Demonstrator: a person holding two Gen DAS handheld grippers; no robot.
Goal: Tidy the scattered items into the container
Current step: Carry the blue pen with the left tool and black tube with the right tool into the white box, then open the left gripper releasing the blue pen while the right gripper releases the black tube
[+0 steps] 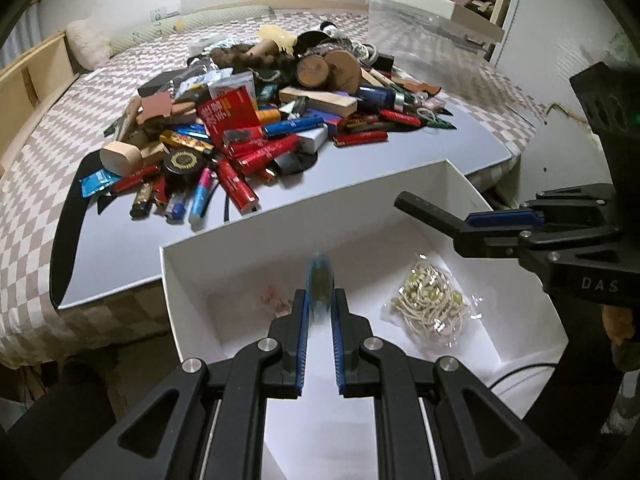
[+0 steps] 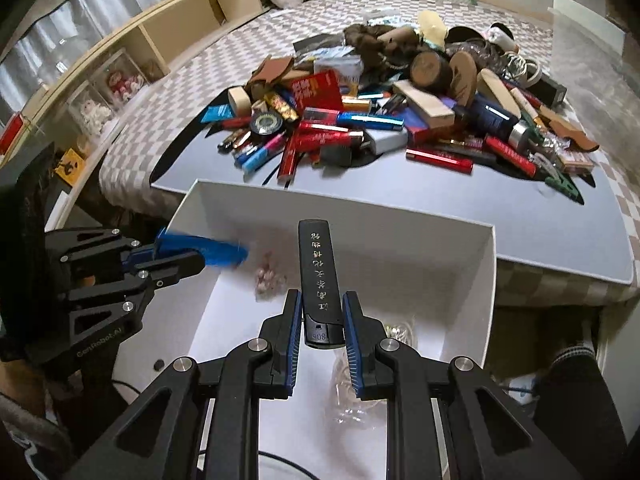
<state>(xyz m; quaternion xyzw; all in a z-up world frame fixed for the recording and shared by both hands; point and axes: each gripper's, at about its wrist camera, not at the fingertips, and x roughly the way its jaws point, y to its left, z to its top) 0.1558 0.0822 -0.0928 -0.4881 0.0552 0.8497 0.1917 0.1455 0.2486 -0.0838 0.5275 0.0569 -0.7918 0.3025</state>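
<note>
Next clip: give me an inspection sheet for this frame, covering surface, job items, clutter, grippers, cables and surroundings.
Surface: grey mat on a checkered bedspread.
Job items: white box at the bed edge holds a bagged bead string and a small pinkish packet.
Clutter: pile of lighters, packets and wooden pieces on the mat.
Grippers: left gripper jaws shut on a blue lighter; right gripper jaws on a black lighter, both over the box.
Cables: dark cable beside the box.
Surroundings: wooden shelf, clear bin.
</note>
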